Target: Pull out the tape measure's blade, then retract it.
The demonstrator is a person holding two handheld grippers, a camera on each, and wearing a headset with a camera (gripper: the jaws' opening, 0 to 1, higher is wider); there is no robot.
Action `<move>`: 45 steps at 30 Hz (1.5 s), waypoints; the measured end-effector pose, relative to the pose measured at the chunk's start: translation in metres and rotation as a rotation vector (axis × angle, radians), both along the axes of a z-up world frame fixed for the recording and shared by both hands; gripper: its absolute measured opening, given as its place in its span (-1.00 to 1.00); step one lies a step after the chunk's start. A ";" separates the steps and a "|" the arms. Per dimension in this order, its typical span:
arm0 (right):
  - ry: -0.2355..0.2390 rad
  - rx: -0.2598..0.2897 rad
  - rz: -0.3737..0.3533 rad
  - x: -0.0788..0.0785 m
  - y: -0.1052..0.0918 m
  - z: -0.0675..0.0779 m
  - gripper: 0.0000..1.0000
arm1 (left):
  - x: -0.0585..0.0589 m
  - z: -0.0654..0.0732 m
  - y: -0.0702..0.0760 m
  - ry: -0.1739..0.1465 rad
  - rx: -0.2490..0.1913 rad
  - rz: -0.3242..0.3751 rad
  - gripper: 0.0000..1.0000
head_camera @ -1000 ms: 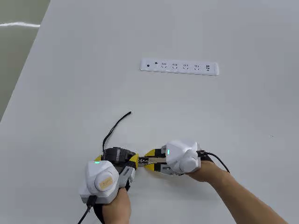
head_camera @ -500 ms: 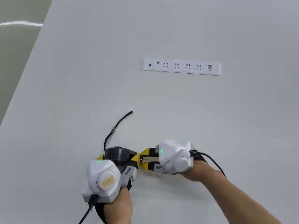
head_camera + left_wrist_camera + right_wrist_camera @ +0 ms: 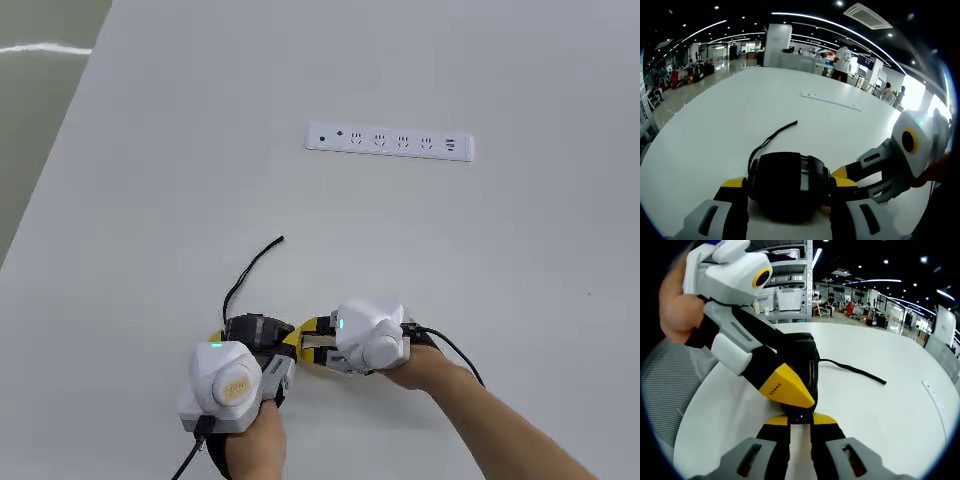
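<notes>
A black tape measure (image 3: 255, 329) sits on the white table near its front edge, with a thin black wrist cord (image 3: 250, 270) trailing away from it. My left gripper (image 3: 252, 338) is shut on the case, whose sides lie against the yellow-tipped jaws in the left gripper view (image 3: 789, 182). My right gripper (image 3: 303, 343) points left at the case from close by. In the right gripper view its jaws (image 3: 800, 419) are shut on the blade's end hook, right at the mouth of the tape measure (image 3: 801, 357). Almost no blade shows between hook and case.
A white power strip (image 3: 390, 143) lies across the table (image 3: 480, 250) farther back. The table's left edge borders a grey-green floor (image 3: 40, 90). In the gripper views, people and desks stand in a hall beyond the table.
My right gripper has moved left toward the tape measure, closing the gap between its jaws and the case. The left gripper has kept its hold and barely shifted.
</notes>
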State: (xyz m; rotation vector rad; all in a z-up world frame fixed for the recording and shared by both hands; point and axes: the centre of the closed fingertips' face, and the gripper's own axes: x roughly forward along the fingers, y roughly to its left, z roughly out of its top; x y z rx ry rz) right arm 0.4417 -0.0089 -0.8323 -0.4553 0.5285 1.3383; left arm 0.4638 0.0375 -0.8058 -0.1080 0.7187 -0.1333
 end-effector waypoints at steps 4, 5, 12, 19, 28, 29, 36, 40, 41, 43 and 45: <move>0.003 0.004 -0.006 0.000 0.000 0.001 -0.70 | 0.000 0.000 0.000 0.001 0.005 0.008 0.27; 0.003 0.006 -0.009 0.000 0.000 0.001 -0.70 | 0.000 0.000 0.000 0.004 0.007 0.009 0.28; 0.015 0.007 -0.028 0.000 0.000 0.000 -0.68 | 0.000 0.000 0.000 0.013 0.008 0.013 0.29; 0.031 0.020 -0.053 0.000 0.000 0.002 -0.50 | 0.001 0.000 0.001 0.002 -0.004 0.012 0.30; 0.045 0.024 -0.077 -0.003 -0.001 0.003 -0.33 | 0.005 0.011 0.000 -0.026 -0.024 -0.008 0.31; 0.046 0.024 -0.082 -0.003 -0.002 0.004 -0.29 | 0.006 0.011 0.001 -0.028 -0.023 -0.014 0.32; 0.056 0.026 -0.153 -0.005 -0.014 0.012 -0.01 | 0.007 0.026 0.004 -0.087 -0.005 -0.114 0.43; 0.058 0.030 -0.203 -0.009 -0.023 0.018 0.16 | 0.001 0.031 0.010 -0.098 0.014 -0.199 0.49; 0.057 0.035 -0.218 -0.009 -0.025 0.021 0.20 | -0.001 0.032 0.010 -0.100 0.011 -0.223 0.50; 0.066 0.043 -0.253 -0.011 -0.030 0.025 0.26 | -0.006 0.031 0.014 -0.092 0.033 -0.293 0.55; 0.058 0.056 -0.286 -0.013 -0.035 0.030 0.33 | -0.012 0.032 0.016 -0.097 0.035 -0.365 0.58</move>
